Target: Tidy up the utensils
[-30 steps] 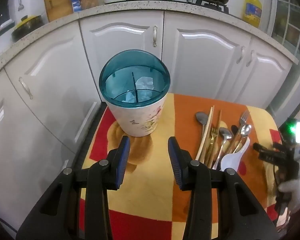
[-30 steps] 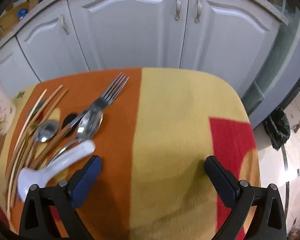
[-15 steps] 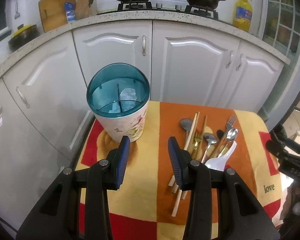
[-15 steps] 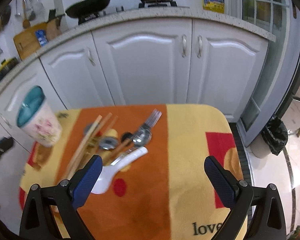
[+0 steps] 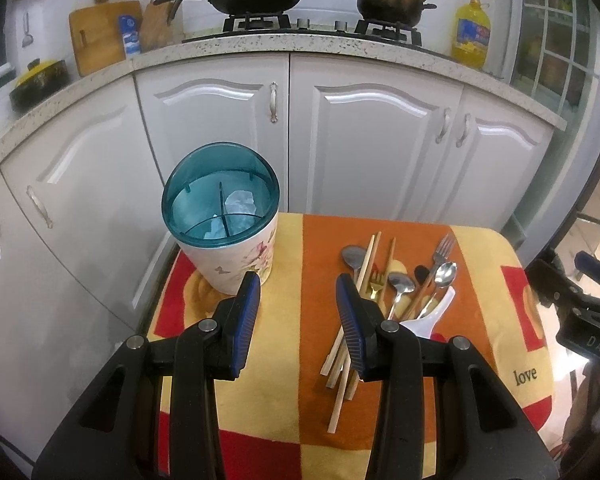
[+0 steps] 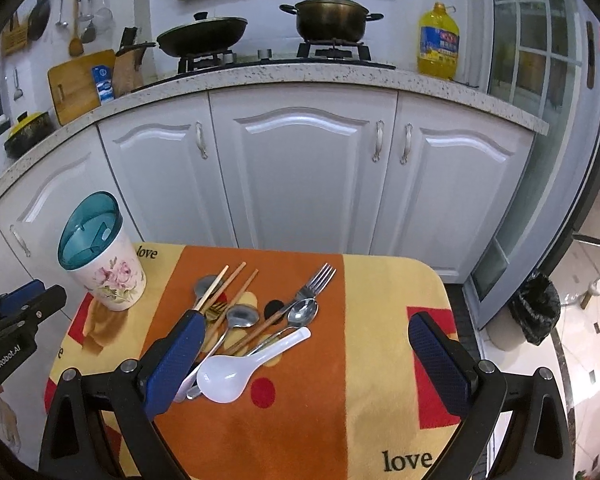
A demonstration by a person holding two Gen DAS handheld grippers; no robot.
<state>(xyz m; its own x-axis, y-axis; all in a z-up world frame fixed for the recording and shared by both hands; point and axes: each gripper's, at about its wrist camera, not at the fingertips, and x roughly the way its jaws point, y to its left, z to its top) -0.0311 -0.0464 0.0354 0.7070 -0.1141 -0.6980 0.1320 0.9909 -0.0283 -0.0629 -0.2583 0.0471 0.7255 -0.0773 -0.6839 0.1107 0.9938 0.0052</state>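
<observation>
A floral utensil holder (image 5: 236,256) with a teal divided rim (image 5: 220,194) stands at the table's far left; it also shows in the right wrist view (image 6: 108,276). A pile of utensils lies mid-table: wooden chopsticks (image 6: 230,286), a fork (image 6: 314,282), metal spoons (image 6: 304,312) and a white ceramic spoon (image 6: 236,372). The pile also shows in the left wrist view (image 5: 400,284). My left gripper (image 5: 298,296) is open and empty, above the table between holder and pile. My right gripper (image 6: 304,334) is wide open and empty, above the pile's near side.
The small table has an orange, yellow and red cloth (image 6: 380,320). White cabinets (image 6: 300,180) stand close behind under a counter with a stove, pots and a yellow oil bottle (image 6: 438,42). A black bin bag (image 6: 534,306) sits on the floor at right.
Both grippers have pulled back and up from the table, so more of the kitchen shows. The right gripper's view has shifted from the bare cloth to the utensil pile. Both stay open.
</observation>
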